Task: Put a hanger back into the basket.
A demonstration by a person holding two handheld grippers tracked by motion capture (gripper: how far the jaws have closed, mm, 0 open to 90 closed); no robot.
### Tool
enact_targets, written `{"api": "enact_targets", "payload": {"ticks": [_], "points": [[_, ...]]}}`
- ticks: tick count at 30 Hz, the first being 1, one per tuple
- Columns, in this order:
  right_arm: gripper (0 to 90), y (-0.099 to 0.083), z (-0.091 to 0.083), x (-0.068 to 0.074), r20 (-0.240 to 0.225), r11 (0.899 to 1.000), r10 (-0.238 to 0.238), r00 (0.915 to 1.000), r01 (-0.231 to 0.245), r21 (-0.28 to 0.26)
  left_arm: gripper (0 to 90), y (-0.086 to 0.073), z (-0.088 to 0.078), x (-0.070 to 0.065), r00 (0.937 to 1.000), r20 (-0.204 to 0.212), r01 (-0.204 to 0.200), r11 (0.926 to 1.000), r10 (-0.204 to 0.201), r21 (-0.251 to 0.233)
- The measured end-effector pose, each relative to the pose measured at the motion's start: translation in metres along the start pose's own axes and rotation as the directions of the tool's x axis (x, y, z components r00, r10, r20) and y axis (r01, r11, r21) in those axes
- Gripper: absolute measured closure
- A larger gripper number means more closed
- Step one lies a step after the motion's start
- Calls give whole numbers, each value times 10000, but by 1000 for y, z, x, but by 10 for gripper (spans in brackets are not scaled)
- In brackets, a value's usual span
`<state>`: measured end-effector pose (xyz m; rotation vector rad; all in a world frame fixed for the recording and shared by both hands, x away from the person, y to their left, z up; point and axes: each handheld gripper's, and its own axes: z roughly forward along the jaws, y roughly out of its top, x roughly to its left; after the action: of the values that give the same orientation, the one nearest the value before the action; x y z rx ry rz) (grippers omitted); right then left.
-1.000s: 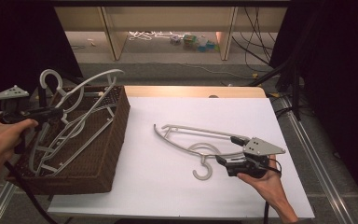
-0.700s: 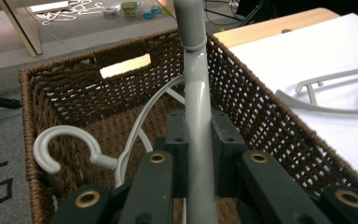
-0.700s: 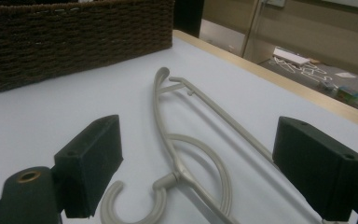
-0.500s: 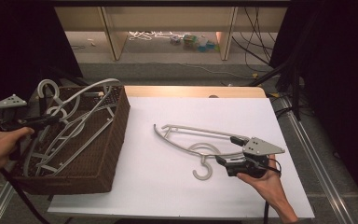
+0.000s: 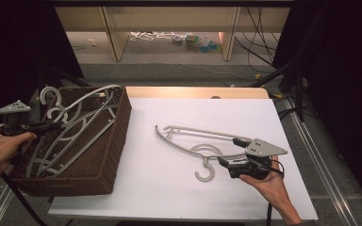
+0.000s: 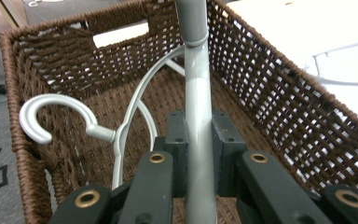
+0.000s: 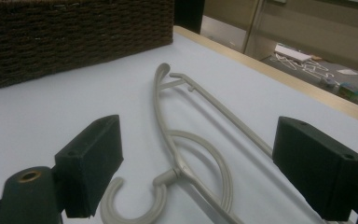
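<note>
Lowered since the earlier frame, the light, stiff, slick grey plastic hanger (image 6: 198, 116) sits in the brown wicker basket (image 5: 108, 155) at left, left gripper (image 5: 52, 126) clenched on its bar, while the right gripper (image 7: 214, 168) gapes around the cream hanger (image 5: 193, 141) at centre.

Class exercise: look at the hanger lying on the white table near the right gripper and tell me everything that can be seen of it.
The hanger is pale grey-beige and looks like smooth plastic. It has two long thin arms meeting at a curved end, a looped brace near the neck, and an open hook that points toward the person. It lies flat on the white table, right of the wicker basket and apart from it. The right gripper has its open jaws to either side of the arms; the pads are not seen pressing on it.
</note>
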<state>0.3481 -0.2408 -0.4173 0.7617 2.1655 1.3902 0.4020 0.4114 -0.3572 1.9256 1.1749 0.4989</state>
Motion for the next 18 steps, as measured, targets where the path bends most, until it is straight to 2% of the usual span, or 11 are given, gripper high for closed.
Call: {"api": "enact_targets", "payload": {"ticks": [5, 7, 9, 13, 16, 18], "points": [[168, -1, 0, -1, 79, 9999, 39, 10000, -39, -103, 794, -8, 6, 2, 9997, 170, 158, 9992, -165, 378], [168, -1, 1, -1, 80, 10000, 24, 10000, -23, -62, 794, -10, 8, 2, 9997, 66, 217, 9979, -221, 607], [168, -1, 0, 0, 7, 10000, 34, 10000, -34, 16, 794, -11, 9, 4, 9995, 182, 256, 9979, -267, 594], [168, -1, 0, -1, 17, 10000, -31, 10000, 31, 42, 793, -12, 13, 5, 9993, 158, 338, 9961, -352, 816], [168, -1, 0, -2, 58, 10000, 38, 10000, -38, 21, 793, -16, 20, 4, 9992, 238, 282, 9924, -313, 1200], [168, -1, 0, -1, 84, 10000, -5, 10000, 4, 27, 793, -19, 18, 8, 9997, 246, -122, 9881, 86, 1536]]}}
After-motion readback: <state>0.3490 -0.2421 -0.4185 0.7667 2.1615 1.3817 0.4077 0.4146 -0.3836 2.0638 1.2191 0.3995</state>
